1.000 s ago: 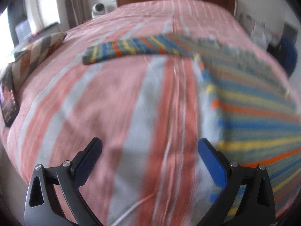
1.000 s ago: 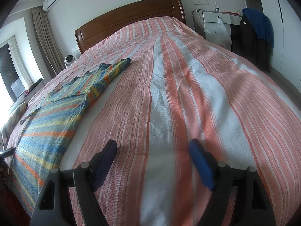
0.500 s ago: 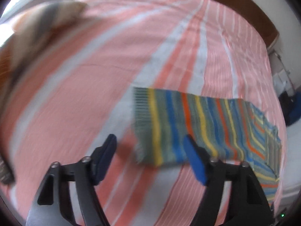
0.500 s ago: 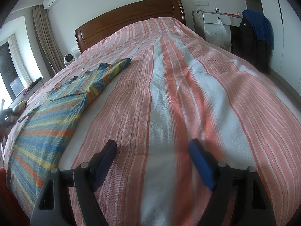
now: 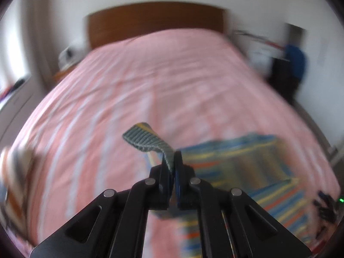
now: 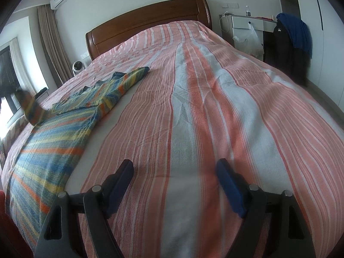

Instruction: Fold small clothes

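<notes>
A small striped sweater (image 6: 64,126) in blue, yellow, orange and green lies flat on the left side of the bed. My left gripper (image 5: 173,161) is shut on the ribbed cuff of its sleeve (image 5: 146,138) and holds it lifted off the bedspread; the sweater's body (image 5: 236,172) lies blurred below and to the right. In the right wrist view that raised sleeve (image 6: 32,109) shows as a blur at the far left. My right gripper (image 6: 174,185) stands open over the bare bedspread, with nothing between its blue pads.
The bed (image 6: 215,107) has a pink, orange and white striped cover and a wooden headboard (image 6: 150,23). A white desk (image 6: 247,23) and a chair hung with dark and blue clothes (image 6: 294,34) stand right of it. A small fan (image 6: 77,66) sits left.
My left gripper closed on the sleeve cuff and rose with it, swinging round to face the headboard. The right gripper stayed still and open.
</notes>
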Available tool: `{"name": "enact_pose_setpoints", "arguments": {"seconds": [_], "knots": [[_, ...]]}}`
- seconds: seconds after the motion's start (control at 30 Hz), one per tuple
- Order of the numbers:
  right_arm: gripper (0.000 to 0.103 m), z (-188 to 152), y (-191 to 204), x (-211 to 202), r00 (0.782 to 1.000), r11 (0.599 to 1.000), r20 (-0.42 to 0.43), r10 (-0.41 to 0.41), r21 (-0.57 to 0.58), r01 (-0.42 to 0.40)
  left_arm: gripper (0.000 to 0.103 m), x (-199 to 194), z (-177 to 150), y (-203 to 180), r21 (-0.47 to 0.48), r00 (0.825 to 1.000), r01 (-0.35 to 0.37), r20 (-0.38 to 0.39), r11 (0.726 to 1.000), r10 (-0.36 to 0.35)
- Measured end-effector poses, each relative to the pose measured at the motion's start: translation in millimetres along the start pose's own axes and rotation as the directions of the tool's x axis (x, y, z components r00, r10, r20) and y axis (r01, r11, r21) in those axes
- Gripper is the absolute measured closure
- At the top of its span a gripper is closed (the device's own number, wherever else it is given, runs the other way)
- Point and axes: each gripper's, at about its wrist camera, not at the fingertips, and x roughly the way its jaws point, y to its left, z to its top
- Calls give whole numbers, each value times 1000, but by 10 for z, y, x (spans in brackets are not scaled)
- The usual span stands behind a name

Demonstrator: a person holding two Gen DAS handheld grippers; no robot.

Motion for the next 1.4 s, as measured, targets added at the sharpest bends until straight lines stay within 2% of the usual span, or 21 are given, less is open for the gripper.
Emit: {"name": "enact_pose_setpoints", "arguments": {"seconds": [0.07, 0.1, 0.13, 0.17, 0.2, 0.27, 0.37, 0.47, 0.53, 0.57, 0.63, 0.67, 0.7, 0.73, 0.77, 0.83, 0.97, 1.03, 1.2, 1.27, 1.4], "knots": [[24, 3, -9, -1, 1000, 1000, -1, -1, -1, 1, 99, 105, 101, -397, 50, 997, 80, -8, 996, -79], [24, 2, -1, -2, 1000, 1000, 0, -2, -1, 2, 91, 229, 102, -633, 72, 991, 128, -44, 989, -125], [24, 4, -4, 1, 1000, 1000, 0, -2, -2, 2, 78, 380, 82, -829, 89, 984, 164, -89, 982, -157], [24, 5, -8, 0, 1000, 1000, 0, -1, -1, 1, 39, 488, 51, -948, 98, 980, 172, -118, 980, -160], [24, 4, -3, 0, 1000, 1000, -1, -2, -2, 2, 16, 592, -1, -1060, 108, 980, 159, -137, 981, -144], [24, 4, -4, -1, 1000, 1000, 0, -1, -1, 1, 16, 668, -142, -1124, 106, 983, 146, -125, 984, -132], [24, 3, -12, -6, 1000, 1000, 2, 3, 1, -3, 15, 763, -290, -927, 30, 976, 149, -166, 988, -142], [24, -2, -20, -2, 1000, 1000, 4, 5, 2, -5, 11, 750, -589, -669, -38, 978, 66, -196, 997, -72], [24, -4, -17, -4, 1000, 1000, 3, 5, 2, -5, 8, 864, -873, -469, -52, 972, -26, -234, 998, 13], [24, -4, -23, -2, 1000, 1000, 3, 4, 1, -4, 8, 1004, -1057, -326, -44, 957, -104, -276, 994, 88], [24, -4, -24, -2, 1000, 1000, 3, 3, 1, -3, 11, 1196, -1440, -57, -15, 896, -263, -373, 965, 239], [24, -5, -17, -6, 1000, 1000, 3, 2, 1, -2, 9, 1217, -1616, 115, -25, 875, -307, -400, 951, 272], [24, -6, -16, -8, 1000, 1000, 2, 1, 0, -1, 5, 1116, -1716, 268, -95, 896, -292, -377, 952, 237], [24, -6, -17, -8, 1000, 1000, 2, 1, 0, -1, 4, 936, -1804, 443, -189, 911, -286, -358, 939, 205], [24, -4, -14, -9, 1000, 1000, 2, 1, 0, -1, 5, 797, -1857, 537, -240, 912, -292, -361, 926, 194], [24, -3, -15, -6, 1000, 1000, 3, 2, 1, -2, 7, 516, -1939, 630, -275, 910, -320, -354, 907, 214], [23, -4, -10, -11, 1000, 1000, 3, 3, 0, -3, 5, -22, -2156, 680, -310, 942, -274, -279, 910, 188], [23, -4, -7, -11, 1000, 1000, 3, 2, 0, -2, 4, -144, -2287, 687, -322, 950, -273, -239, 907, 201], [23, -1, -5, -12, 1000, 1000, 6, 4, 0, -4, 3, 95, -2683, 779, -359, 953, -279, -221, 891, 209], [23, 2, -11, -8, 1000, 1000, 8, 8, 2, -8, 1, 84, -2832, 708, -317, 958, -286, -132, 904, 256], [23, 0, -9, -9, 1000, 1000, 10, 9, 1, -9, 0, 149, -2793, 634, -282, 947, -319, -132, 905, 293]]}}
